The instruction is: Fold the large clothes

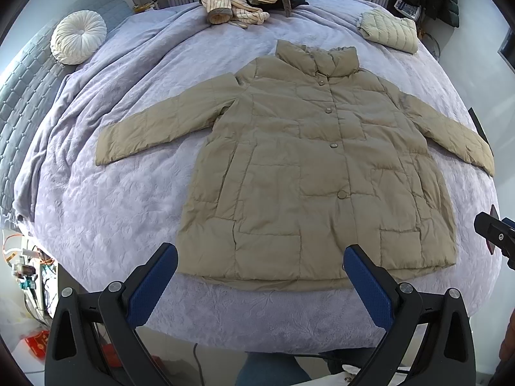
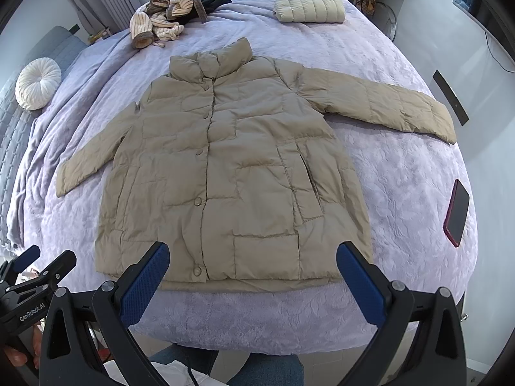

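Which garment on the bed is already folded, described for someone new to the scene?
On the lavender bed, look past the tan coat spread flat to the far right corner. The folded cream quilted jacket lies there, a compact rectangle, unlike the tangled striped heap at far left.

The jacket [image 1: 309,167] is matt quilted cloth; the bedspread [image 1: 106,212] embossed plush; the phone [image 2: 457,214] glossy.

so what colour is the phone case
Red or dark pink, seen on the phone edge; the right wrist view shows it best.
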